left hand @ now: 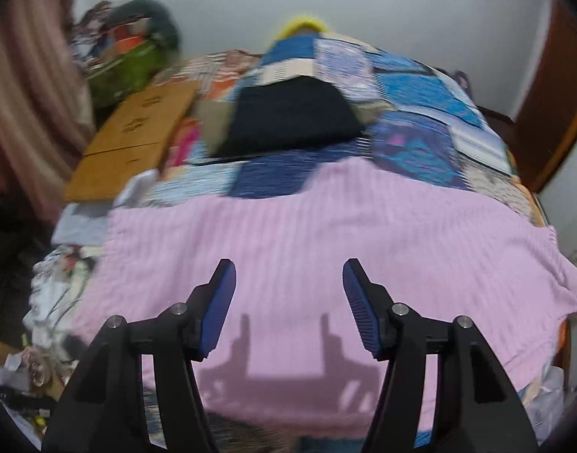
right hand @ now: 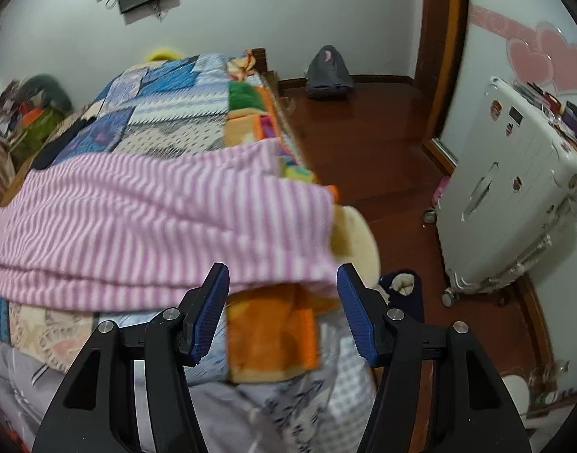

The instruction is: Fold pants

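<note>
Pink and white striped pants [left hand: 326,234] lie spread across the near end of a bed with a patchwork quilt [left hand: 420,128]. My left gripper [left hand: 288,275] is open and empty, held just above the middle of the pants. In the right wrist view the pants [right hand: 156,219] lie folded over, with their right end by the bed's corner. My right gripper [right hand: 282,281] is open and empty, its tips at the pants' near edge. A dark folded garment [left hand: 292,117] lies farther up the bed.
A cardboard box [left hand: 133,139] and piled clothes [left hand: 58,294] sit left of the bed. A white suitcase [right hand: 511,188] stands on the wooden floor [right hand: 363,132] to the right. A grey bag [right hand: 328,71] sits by the far wall. A yellowish plush [right hand: 354,238] lies at the bed corner.
</note>
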